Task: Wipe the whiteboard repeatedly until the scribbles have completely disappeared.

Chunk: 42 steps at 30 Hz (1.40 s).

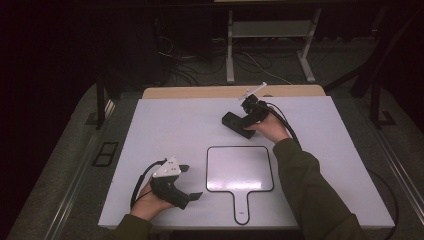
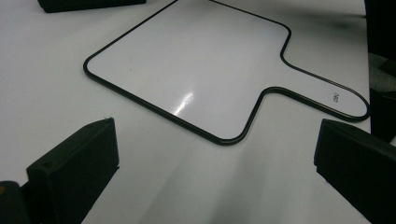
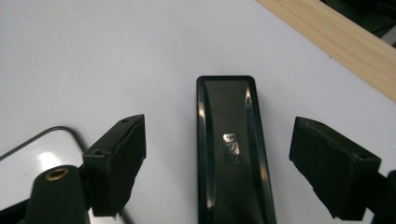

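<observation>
A white board (image 1: 240,169) with a black rim and a short handle lies flat near the table's front middle. A black oblong block (image 1: 231,121) with a small silver mark lies farther back. My right gripper (image 1: 241,120) hangs just above that block (image 3: 231,149). In the right gripper view its jaws (image 3: 219,130) stand open on either side of the block, with table showing in both gaps. My left gripper (image 1: 190,182) rests low at the front left, open, with nothing between its fingers. It (image 2: 217,135) faces the board (image 2: 196,70).
The white table top (image 1: 165,125) has a wooden strip (image 1: 200,92) along its far edge. Behind it are a dark floor with cables and a metal frame's legs (image 1: 230,55). The right sleeve (image 1: 310,195) crosses the table's front right.
</observation>
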### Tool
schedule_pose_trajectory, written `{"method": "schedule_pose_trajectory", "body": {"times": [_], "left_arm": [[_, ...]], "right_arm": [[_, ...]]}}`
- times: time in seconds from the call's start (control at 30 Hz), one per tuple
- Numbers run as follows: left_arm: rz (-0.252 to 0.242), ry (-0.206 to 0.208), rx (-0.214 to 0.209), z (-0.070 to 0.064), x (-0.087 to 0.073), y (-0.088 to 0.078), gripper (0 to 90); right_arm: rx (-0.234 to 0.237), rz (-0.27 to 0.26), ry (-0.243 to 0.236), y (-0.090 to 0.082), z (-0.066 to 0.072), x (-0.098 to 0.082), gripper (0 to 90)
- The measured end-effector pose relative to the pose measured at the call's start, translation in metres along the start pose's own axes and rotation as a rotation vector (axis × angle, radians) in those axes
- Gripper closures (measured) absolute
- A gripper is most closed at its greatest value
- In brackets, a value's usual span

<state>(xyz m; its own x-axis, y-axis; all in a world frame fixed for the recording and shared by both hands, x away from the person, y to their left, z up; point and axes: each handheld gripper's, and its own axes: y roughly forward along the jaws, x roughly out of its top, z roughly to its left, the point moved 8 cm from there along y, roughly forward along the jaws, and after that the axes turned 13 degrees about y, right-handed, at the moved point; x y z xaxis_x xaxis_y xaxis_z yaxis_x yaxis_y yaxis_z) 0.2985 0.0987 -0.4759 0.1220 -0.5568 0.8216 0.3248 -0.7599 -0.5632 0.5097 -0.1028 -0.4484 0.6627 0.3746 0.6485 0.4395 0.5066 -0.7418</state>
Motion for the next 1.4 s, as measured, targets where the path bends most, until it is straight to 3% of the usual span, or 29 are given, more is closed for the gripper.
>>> {"method": "schedule_pose_trajectory", "body": {"times": [0.17,0.6,0.83,0.97,1.4], "left_arm": [[0.002,0.004,0.003,0.0,0.0,0.0,0.0],[-0.004,-0.008,0.004,0.0,0.0,0.001,0.0],[0.003,-0.001,0.002,0.0,-0.001,0.001,0.0],[0.002,-0.002,0.0,0.0,0.0,0.001,0.0],[0.001,-0.004,0.002,-0.001,0.0,0.001,0.0]], "right_arm": [[0.009,-0.031,0.013,-0.012,0.0,-0.007,17.2],[0.093,-0.108,0.042,-0.034,0.003,-0.021,17.1],[0.105,-0.152,0.054,-0.048,0.006,-0.033,17.2],[0.072,-0.164,0.047,-0.053,0.007,-0.044,17.1],[0.096,-0.193,0.06,-0.072,0.015,-0.081,17.2]]}}
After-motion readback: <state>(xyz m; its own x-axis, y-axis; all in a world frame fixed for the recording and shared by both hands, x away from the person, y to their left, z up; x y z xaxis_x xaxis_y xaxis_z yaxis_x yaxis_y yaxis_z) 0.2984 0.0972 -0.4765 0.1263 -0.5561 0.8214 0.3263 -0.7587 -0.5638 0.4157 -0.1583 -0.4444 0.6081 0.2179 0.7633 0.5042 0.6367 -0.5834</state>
